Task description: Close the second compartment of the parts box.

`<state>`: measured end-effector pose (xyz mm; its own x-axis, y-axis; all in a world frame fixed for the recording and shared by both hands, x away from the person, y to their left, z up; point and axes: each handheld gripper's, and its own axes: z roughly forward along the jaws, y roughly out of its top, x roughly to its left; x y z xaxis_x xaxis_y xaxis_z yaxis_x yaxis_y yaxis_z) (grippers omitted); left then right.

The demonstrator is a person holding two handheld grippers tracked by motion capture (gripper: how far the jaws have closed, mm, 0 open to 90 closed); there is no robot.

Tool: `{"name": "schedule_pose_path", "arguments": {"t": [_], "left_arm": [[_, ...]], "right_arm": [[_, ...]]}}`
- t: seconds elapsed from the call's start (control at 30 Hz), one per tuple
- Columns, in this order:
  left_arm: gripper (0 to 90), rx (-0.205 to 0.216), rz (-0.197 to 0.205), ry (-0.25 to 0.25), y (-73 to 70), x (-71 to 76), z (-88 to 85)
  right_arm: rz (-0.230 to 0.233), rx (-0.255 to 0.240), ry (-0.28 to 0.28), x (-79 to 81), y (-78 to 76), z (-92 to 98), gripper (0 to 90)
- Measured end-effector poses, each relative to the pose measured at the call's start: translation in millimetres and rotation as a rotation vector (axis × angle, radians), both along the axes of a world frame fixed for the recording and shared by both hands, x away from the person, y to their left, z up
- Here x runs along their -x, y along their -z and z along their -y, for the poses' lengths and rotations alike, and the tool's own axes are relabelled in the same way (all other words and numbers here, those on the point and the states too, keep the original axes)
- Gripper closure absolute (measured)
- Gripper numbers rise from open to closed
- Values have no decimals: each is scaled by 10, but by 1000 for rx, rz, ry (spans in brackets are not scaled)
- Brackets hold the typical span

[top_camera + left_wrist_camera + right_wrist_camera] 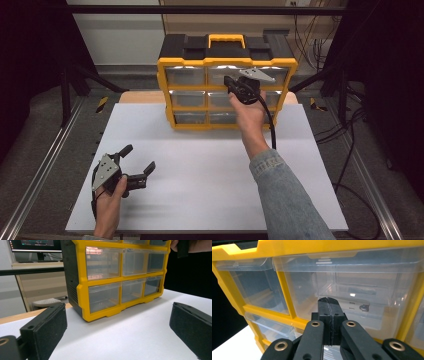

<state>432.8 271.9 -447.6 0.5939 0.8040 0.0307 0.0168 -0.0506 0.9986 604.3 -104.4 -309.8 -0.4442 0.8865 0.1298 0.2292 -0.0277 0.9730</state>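
Observation:
A yellow and black drawer cabinet (227,62) with clear plastic drawers stands upright at the far middle of the white board (200,170). My right gripper (231,81) is raised in front of its top row, and a hand in a denim sleeve holds it. In the right gripper view its jaws (329,302) are pressed together with nothing between them, right at the front of the top middle drawer (362,272). My left gripper (139,158) rests near the board's front left corner, open and empty. It faces the cabinet (82,295) from well away.
Metal frame rails run along both sides of the board, and black cables (350,150) lie on the floor at the right. A wooden surface (140,96) shows behind the board. A monitor (37,243) stands on a desk beyond the cabinet.

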Motion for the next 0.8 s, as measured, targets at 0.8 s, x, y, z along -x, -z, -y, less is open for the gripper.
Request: {"name": "schedule_pose_path", "arguments": {"t": [0.8], "left_arm": [[11, -14, -8, 12, 23, -15, 46]], "right_arm": [[0, 15, -10, -10, 8, 28, 900]]}}
